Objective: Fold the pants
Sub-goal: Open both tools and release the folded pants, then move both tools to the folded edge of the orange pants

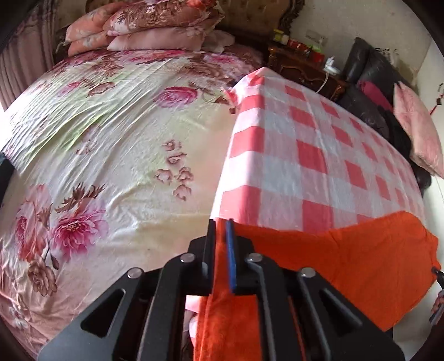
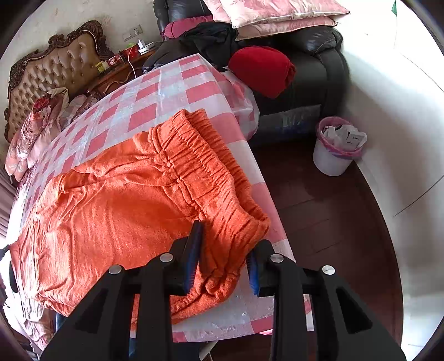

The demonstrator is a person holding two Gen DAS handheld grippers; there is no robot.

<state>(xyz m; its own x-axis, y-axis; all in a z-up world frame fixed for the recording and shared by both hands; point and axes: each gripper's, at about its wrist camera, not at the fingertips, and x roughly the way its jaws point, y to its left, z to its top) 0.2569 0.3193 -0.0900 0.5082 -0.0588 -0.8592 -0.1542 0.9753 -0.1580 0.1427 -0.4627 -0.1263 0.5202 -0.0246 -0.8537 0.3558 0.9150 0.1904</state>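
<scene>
- Gripping a fold of the orange pants (image 1: 333,258) at the bottom centre of the left wrist view, the left gripper (image 1: 222,230) has its fingers (image 1: 230,250) clamped on the cloth, which hangs down between them.
- The pants lie spread across the counter (image 2: 155,91), covered in a pink-and-white checked cloth under clear plastic; in the right wrist view they fill the centre and lower left, the gathered waistband (image 2: 199,166) running towards the near right corner.
- The right gripper (image 2: 222,250) stands at the bottom centre of that view, its blue-padded fingers (image 2: 193,255) apart and straddling the waistband corner; whether the pads press it cannot be told.
- A bed (image 1: 111,138) with a rose-print sheet fills the left of the left wrist view, stacked pillows (image 1: 144,25) at the top.
- A tufted, carved headboard (image 2: 55,66) sits upper left of the right wrist view, with a cluttered nightstand (image 2: 119,66) beside it.
- A black leather sofa (image 2: 313,61) at the top carries a red blanket (image 2: 260,69) and pink cushions (image 2: 277,14).
- A white wastebasket (image 2: 333,150) with a pink liner stands on the dark wood floor (image 2: 333,222) at right.
</scene>
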